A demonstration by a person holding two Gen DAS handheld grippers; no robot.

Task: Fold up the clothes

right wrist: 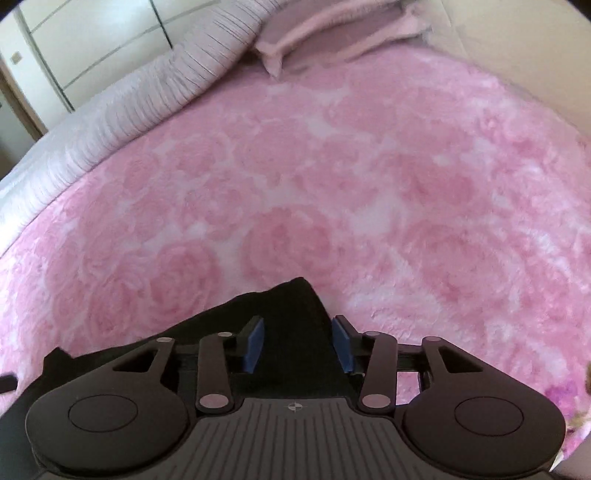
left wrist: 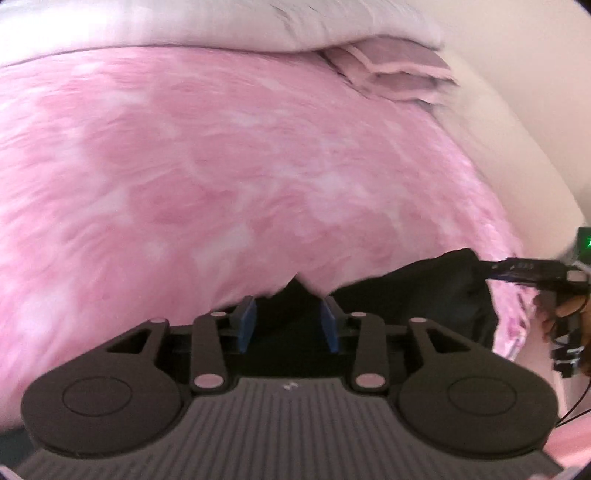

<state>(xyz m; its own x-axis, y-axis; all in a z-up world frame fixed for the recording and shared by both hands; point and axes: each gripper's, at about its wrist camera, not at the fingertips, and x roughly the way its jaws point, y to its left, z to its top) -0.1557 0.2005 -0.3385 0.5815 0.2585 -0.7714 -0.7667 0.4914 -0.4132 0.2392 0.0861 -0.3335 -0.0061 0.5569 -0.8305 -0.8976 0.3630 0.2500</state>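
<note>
A black garment lies on a fluffy pink rose-patterned blanket at the near edge of the bed. My left gripper hangs over the garment's upper edge, its blue pads spread apart with dark cloth showing in the gap and nothing pinched. In the right wrist view a pointed corner of the black garment runs up between the pads of my right gripper. Those jaws also stand apart, and the pads do not press on the cloth. The garment's lower part is hidden under both gripper bodies.
A pale pink duvet is bunched along the far side of the blanket. A folded pink blanket sits at the head. A cream wall lies to the right and white wardrobe doors beyond. A hand shows at the right edge.
</note>
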